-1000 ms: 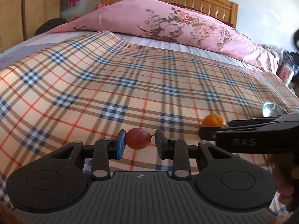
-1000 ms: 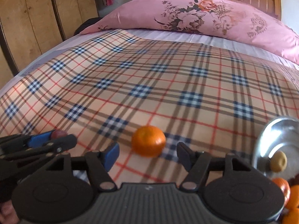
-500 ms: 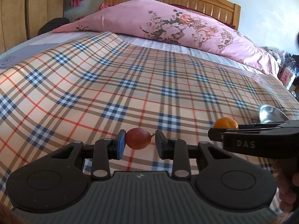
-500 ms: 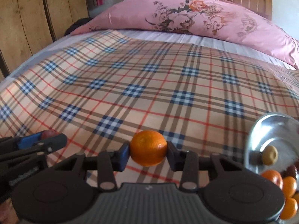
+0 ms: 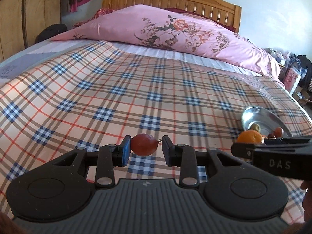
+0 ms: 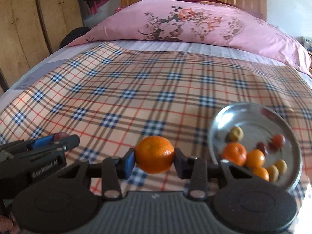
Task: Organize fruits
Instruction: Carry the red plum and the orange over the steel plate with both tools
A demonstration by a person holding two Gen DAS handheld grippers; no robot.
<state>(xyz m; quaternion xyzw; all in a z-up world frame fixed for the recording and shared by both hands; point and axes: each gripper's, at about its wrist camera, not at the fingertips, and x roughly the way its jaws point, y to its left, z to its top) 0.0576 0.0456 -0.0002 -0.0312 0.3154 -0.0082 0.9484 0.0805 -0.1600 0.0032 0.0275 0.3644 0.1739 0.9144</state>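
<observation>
The left gripper [image 5: 144,150] gripped a dark red grape [image 5: 144,144] between its fingers [image 5: 124,150], above the plaid bedspread [image 5: 120,89]. The right gripper [image 6: 155,160], whose fingers had just been closing, clasped a mandarin orange [image 6: 155,154], also clear of the bed. Just to its right, a round metal plate [image 6: 243,115] rested on the bedspread, holding three more mandarins [image 6: 234,154], small yellowish fruits [image 6: 236,133] and reddish ones [image 6: 278,140]. No object lay between the held mandarin and the plate. A pink floral pillow [image 6: 195,23] lay against the wooden headboard [image 5: 171,2]; a wooden wardrobe [image 6: 39,19] stood at left.
</observation>
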